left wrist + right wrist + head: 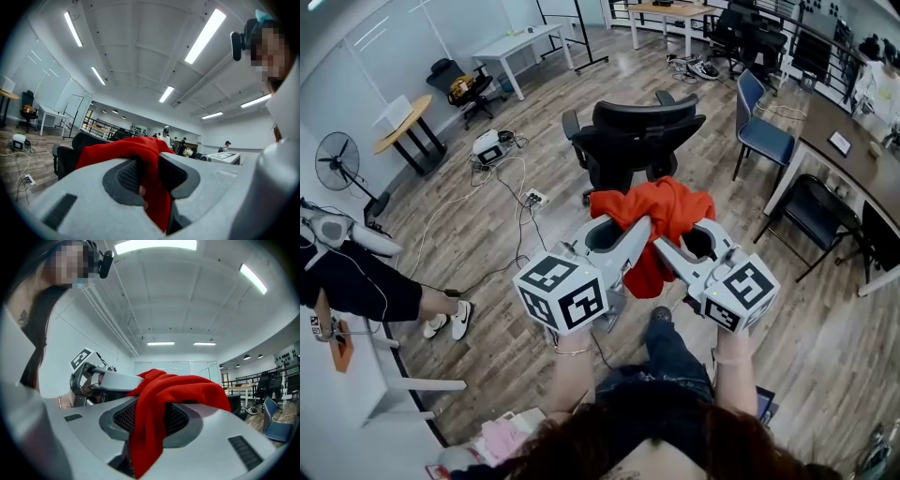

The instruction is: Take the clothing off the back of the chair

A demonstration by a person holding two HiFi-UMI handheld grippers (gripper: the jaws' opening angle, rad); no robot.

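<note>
Left gripper and right gripper clamped on red garment, black office chair beyond, blue chair right

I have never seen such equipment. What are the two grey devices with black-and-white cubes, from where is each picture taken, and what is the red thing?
No robot here: a person holds two hand-held grippers, each with two jaws and a marker cube. The head view looks down from the person's head and shows the left gripper and the right gripper. The other two pictures come from a camera on each gripper, looking along its jaws. Both grippers are shut on a red garment, which hangs between them in front of a black office chair. Below is a wooden floor with a white power strip.
</note>
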